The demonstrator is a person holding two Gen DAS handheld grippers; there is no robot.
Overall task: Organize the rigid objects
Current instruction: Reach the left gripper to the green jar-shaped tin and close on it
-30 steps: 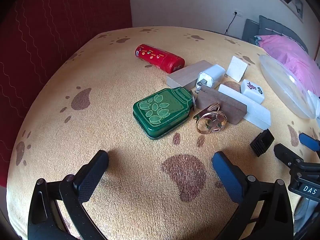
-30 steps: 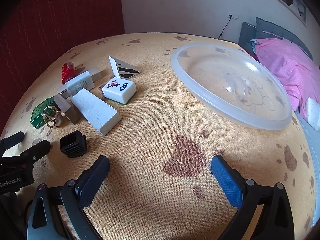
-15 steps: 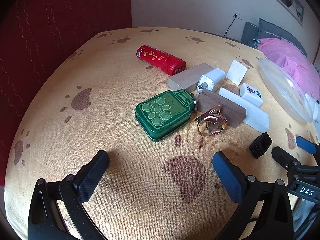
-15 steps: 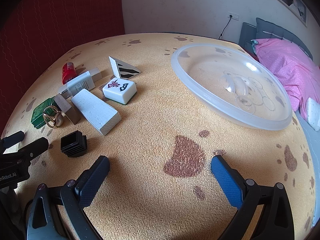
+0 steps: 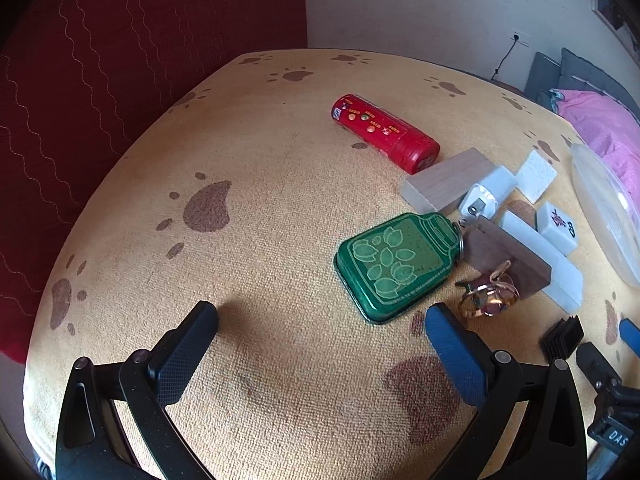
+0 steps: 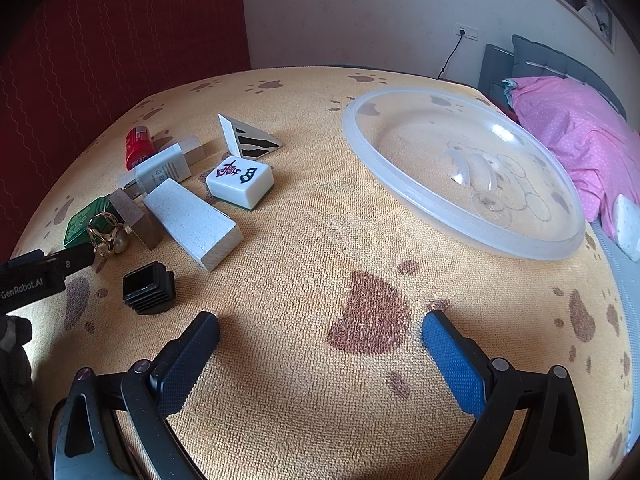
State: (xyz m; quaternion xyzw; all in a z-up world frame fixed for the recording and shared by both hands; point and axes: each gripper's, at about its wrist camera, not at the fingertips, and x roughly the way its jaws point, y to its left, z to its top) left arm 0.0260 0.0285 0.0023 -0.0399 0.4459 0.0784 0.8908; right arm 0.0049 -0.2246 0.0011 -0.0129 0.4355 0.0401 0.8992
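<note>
Two tools gape wide, empty: left tool (image 5: 320,326) marked "GenRobot.AI", right tool (image 6: 320,328) "DAS".

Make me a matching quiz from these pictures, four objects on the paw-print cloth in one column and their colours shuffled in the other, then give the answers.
Things:
1. tin
2. canister
3. ribbed cap
4. mahjong tile

Colours:
A. black
B. white, with red and black marks on top
C. green, with a leaf pattern
D. red

Pairs: 1-C, 2-D, 3-A, 4-B
</note>
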